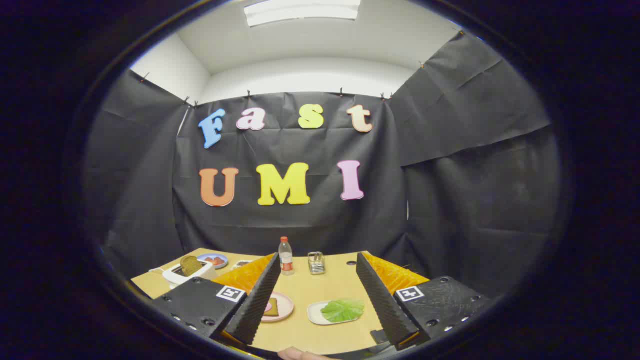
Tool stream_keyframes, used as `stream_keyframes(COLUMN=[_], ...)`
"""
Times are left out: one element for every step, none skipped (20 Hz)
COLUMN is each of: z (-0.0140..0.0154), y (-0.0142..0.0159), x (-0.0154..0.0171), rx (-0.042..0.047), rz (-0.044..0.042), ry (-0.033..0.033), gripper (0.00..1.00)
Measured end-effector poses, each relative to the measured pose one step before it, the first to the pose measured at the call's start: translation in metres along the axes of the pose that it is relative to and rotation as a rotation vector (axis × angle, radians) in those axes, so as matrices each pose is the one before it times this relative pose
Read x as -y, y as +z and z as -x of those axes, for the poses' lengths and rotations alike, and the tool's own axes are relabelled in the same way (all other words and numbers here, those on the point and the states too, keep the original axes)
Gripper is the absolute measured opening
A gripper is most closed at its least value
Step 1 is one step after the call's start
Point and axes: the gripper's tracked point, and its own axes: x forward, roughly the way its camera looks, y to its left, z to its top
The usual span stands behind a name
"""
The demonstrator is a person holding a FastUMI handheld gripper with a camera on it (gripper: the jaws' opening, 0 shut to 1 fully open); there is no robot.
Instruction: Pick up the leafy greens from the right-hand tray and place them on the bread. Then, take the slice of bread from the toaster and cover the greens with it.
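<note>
My gripper (318, 265) stands open above the wooden table (320, 336), with nothing between its fingers. Between and below the fingers lies a white tray (315, 315) carrying a green leaf (343, 310). To its left a pink plate (286, 306) holds a slice of bread (272, 308), partly hidden behind my left finger (257, 300). Farther left, beyond that finger, stands a white toaster (186, 273) with a brown bread slice (190, 265) sticking up out of its slot.
A small bottle with a red cap (285, 256) and a metal holder (316, 263) stand at the table's far edge. A blue plate (214, 260) with red food sits behind the toaster. A fingertip of a person (295, 354) shows at the near edge.
</note>
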Motion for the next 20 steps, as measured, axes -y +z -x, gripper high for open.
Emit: stream_keyframes(z=[-0.00350,-0.00557,-0.00545,-0.00585,-0.00461,-0.00342,-0.00136,-0.00361,-0.00346,-0.00337,-0.00355,-0.00405,-0.00498,-0.00452,-0.00891,-0.00869,-0.01311,-0.01346,-0.01335,-0.01680], y=[0.00185,0.00185,0.00050,-0.00156,-0.00082,-0.00372,-0.00304,-0.00147,-0.00263,-0.00320,-0.00499,-0.00272,-0.00336,-0.00614,-0.00985,-0.00928,-0.01261,-0.01289,-0.01192,-0.01172], x=[0.00585,0.00633,0.00497,0.00607,0.00484,0.00245,0.00204,0.00215,0.00196,0.00272,0.00309,0.00311,0.00124,0.00268,0.00448,0.00470,0.00594,0.00795,0.00994,0.00660], rx=[-0.00317,0.00001,-0.00483,-0.00232,-0.00405,-0.00854,-0.00632,-0.00509,-0.00278,-0.00681,-0.00676,-0.00096,-0.00096,-0.00913,-0.01313,-0.01462,-0.01641,-0.01909,-0.01893,-0.01569], rz=[-0.00695,-0.00566,-0.00314,0.00283,0.00798,0.00773,0.00267,0.00060,-0.00100,0.00228,0.00154,-0.00562,-0.00413,-0.00169,-0.00357,-0.00124,0.00823,0.02339,0.02522,0.01532], ry=[-0.01250,-0.00878,-0.01389,-0.01569,-0.01164,-0.00390,-0.00216,-0.00018,0.00086,-0.00298,-0.00567,-0.00374,0.00300,0.00351,0.00332,-0.00249,0.00076,-0.01587,-0.01543,-0.00982], gripper=[0.93,0.94,0.94,0.94,0.94,0.94,0.94,0.95,0.95,0.95,0.95,0.95,0.95,0.95,0.95,0.95,0.95,0.95,0.95,0.95])
